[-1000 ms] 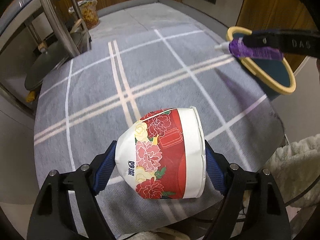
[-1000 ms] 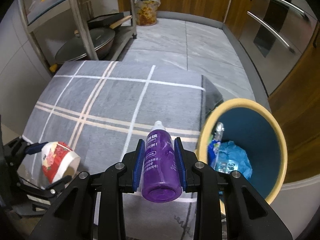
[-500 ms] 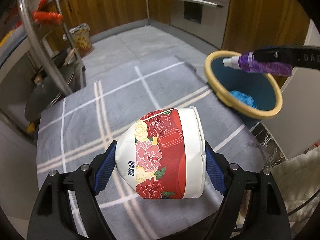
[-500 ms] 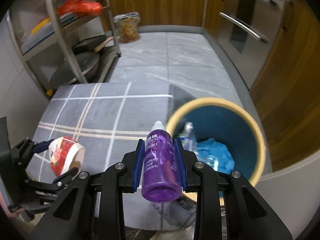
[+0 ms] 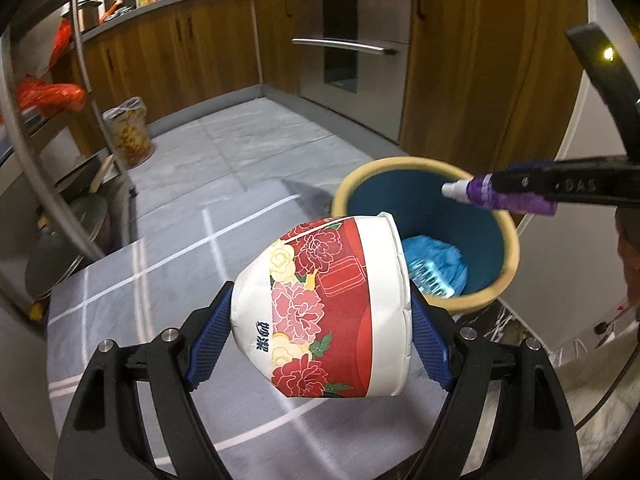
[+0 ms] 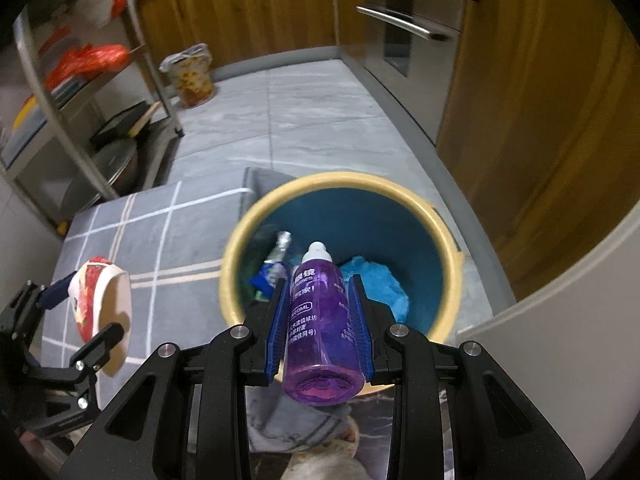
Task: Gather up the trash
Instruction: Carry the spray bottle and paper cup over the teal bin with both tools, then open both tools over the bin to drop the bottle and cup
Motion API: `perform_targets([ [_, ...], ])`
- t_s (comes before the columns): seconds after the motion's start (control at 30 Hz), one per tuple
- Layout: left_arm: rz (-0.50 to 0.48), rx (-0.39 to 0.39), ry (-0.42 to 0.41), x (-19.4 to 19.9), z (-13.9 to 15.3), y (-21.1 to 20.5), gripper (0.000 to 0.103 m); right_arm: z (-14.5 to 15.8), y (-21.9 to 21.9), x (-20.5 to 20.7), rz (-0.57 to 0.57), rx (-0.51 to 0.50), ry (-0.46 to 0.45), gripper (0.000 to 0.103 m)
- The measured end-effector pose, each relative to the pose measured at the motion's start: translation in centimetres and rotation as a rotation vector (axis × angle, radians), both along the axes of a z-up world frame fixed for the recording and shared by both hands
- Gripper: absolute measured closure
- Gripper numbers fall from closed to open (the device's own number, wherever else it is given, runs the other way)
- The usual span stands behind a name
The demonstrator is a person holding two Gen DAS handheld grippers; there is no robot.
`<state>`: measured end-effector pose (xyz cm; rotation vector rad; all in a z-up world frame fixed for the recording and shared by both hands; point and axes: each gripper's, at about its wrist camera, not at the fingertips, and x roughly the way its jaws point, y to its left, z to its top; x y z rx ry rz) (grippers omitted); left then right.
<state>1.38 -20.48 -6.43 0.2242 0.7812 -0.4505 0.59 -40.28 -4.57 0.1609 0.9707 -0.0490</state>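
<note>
My left gripper [image 5: 322, 320] is shut on a red and white paper bowl [image 5: 324, 312] printed with flowers, held on its side above the grey checked rug [image 5: 168, 264]. A purple bottle [image 6: 320, 316] with a white cap sits clamped in my right gripper [image 6: 320, 300], right over the mouth of the blue bin with a yellow rim [image 6: 452, 248]. In the left wrist view the bottle [image 5: 504, 198] hangs over the bin [image 5: 508, 236], just right of the bowl. From the right wrist view the bowl [image 6: 104, 304] and left gripper [image 6: 86, 306] show at the left. Blue crumpled trash [image 6: 376, 284] lies inside the bin.
A metal shelf rack [image 6: 80, 128] with pans stands at the left. A filled plastic bag [image 6: 192, 76] sits on the grey tile floor by wooden cabinets [image 5: 192, 52]. An oven front with steel handles [image 5: 344, 44] is behind the bin. A white wall edge [image 6: 560, 340] is at the right.
Both grippers have carried their loads toward the bin. The bottle went from above the rug to over the bin's mouth; the bowl now sits close to the bin's rim.
</note>
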Motion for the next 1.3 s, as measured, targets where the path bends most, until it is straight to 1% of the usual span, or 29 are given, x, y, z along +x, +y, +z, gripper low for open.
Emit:
perform_targets([
  [0.2,-0.048,-0.03,0.027,0.9,-1.1,-3.6,0.023,-1.6,-2.8,0.4,-0.041,0.033,0.035,0.071],
  [0.33,-0.076,-0.035,0.038,1.4,-2.2,-5.2,0.023,-3.4,-4.3,1.3,-0.059,0.045,0.086,0.071],
  [0.53,-0.111,-0.006,0.045,3.0,-3.6,-7.1,0.023,-5.3,-4.8,3.3,-0.054,0.031,0.133,0.071],
  [0.63,-0.126,0.001,0.042,3.9,-4.1,-7.8,0.023,-6.1,-5.0,4.6,-0.061,0.044,0.149,0.071],
  [0.8,-0.131,-0.009,0.099,5.7,-5.6,-8.8,0.023,-7.2,-5.0,6.1,-0.066,0.053,0.183,0.071],
  [0.93,-0.137,0.016,0.108,6.3,-6.9,-9.4,0.023,-8.2,-5.0,6.8,-0.078,0.038,0.216,0.071],
  [1.0,-0.141,0.022,0.101,6.2,-7.2,-9.6,0.023,-8.2,-5.2,7.0,-0.092,0.051,0.216,0.071],
  [1.07,-0.143,0.019,0.121,6.6,-7.5,-9.8,0.023,-8.1,-5.2,7.1,-0.095,0.05,0.207,0.071],
  [1.23,-0.144,0.035,0.124,6.7,-7.7,-9.6,0.022,-8.0,-4.7,7.3,-0.09,0.014,0.209,0.071],
  [1.3,-0.141,0.034,0.121,6.5,-7.5,-9.4,0.022,-7.8,-4.6,7.2,-0.098,0.014,0.206,0.071],
])
